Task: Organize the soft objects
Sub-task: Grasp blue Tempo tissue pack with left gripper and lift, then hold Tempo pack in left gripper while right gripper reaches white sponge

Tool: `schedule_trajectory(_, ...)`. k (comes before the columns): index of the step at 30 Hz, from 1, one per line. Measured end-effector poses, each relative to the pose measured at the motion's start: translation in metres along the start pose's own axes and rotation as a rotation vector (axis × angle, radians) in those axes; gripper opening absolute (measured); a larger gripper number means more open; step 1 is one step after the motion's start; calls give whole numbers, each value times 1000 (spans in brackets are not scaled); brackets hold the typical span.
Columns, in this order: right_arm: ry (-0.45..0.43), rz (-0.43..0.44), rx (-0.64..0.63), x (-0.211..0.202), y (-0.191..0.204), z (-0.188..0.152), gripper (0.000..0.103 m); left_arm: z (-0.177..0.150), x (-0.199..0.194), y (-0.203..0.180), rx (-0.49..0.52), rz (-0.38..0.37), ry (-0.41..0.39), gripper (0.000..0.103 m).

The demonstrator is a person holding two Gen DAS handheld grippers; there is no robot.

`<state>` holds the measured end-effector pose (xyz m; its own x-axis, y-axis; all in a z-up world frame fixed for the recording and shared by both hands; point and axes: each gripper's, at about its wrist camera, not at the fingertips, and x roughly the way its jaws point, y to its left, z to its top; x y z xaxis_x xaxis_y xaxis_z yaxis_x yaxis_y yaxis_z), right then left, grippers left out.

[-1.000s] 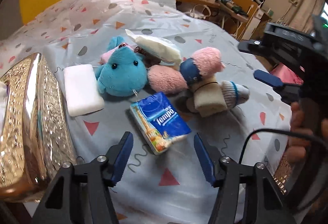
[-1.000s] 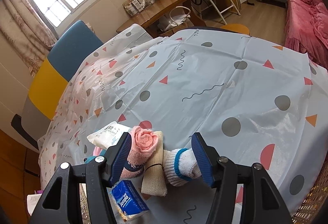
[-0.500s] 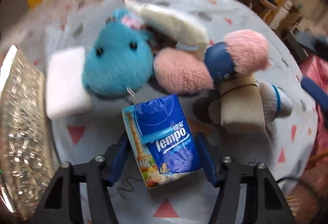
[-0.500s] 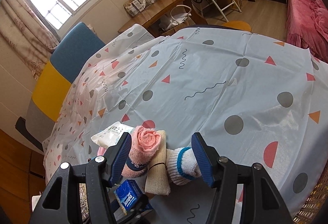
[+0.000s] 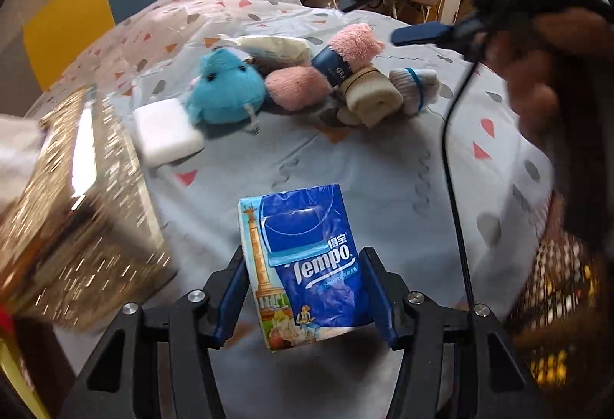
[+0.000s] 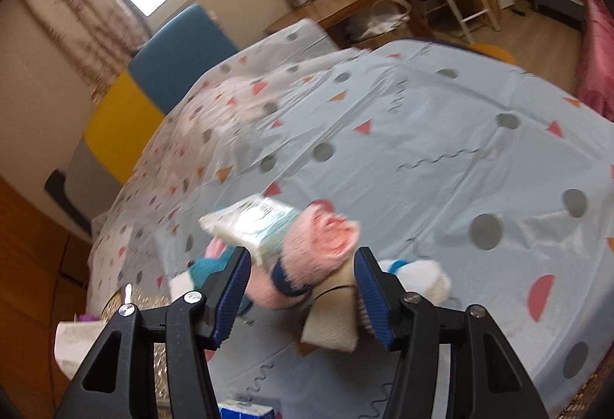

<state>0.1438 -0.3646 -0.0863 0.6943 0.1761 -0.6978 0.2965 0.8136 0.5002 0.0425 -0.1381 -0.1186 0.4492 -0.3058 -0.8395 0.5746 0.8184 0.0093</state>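
The left tool point(image 5: 307, 298) is clamped on a blue Tempo tissue pack point(image 5: 307, 265), its two blue pads pressed against the pack's long sides. The pack stands tilted between them, raised off the table point(image 5: 383, 181), which wears a pale blue cloth with triangles, dots and squiggles.

Further back on the table lies the cluster of soft things. A turquoise plush toy point(image 5: 226, 93) sits beside a white sponge-like block point(image 5: 169, 135), the two touching. Right of the toy is a pink fuzzy roll point(image 5: 297, 89), and behind it a second pink sock with a navy cuff point(image 5: 351, 52). A beige rolled sock point(image 5: 374, 96) lies just beside a white sock with a blue stripe point(image 5: 416, 85). A clear wrapped packet of white tissues point(image 5: 276, 48) rests behind the toy. At the left edge stands a gold glittery box point(image 5: 76, 208), blurred.

The right tool point(image 6: 303, 288) hangs over the same pile with its fingers apart, gripping nothing. Between its pads show the pink sock point(image 6: 318, 250) and the beige roll point(image 6: 334, 319), with the white sock point(image 6: 418, 281) beyond the right pad and the wrapped packet point(image 6: 253, 223) to the upper left. Whether the pads touch the socks I cannot tell. In the left wrist view the right tool point(image 5: 422, 33) shows as a dark shape over the pile's far side.
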Motion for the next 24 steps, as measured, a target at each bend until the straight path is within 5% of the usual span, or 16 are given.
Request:
schedule_trajectory(3, 37, 40, -66, 6, 14, -5, 49, -22, -14, 11, -2, 2, -11, 57)
schedule_trajectory(8, 183, 231, -160, 26, 49, -19, 29, -41, -29, 29, -49, -19, -16, 57)
schedule_trajectory(13, 280, 313, -187, 49, 89, -21, 27, -47, -42, 44, -78, -28, -47, 57)
schedule_trajectory(17, 345, 307, -225, 81, 129, -18, 27, -49, -54, 53, -107, -30, -76, 57)
schedule_trajectory(24, 476, 152, -230, 150, 151, -16, 27, -58, -60, 72, -180, -31, -81, 57)
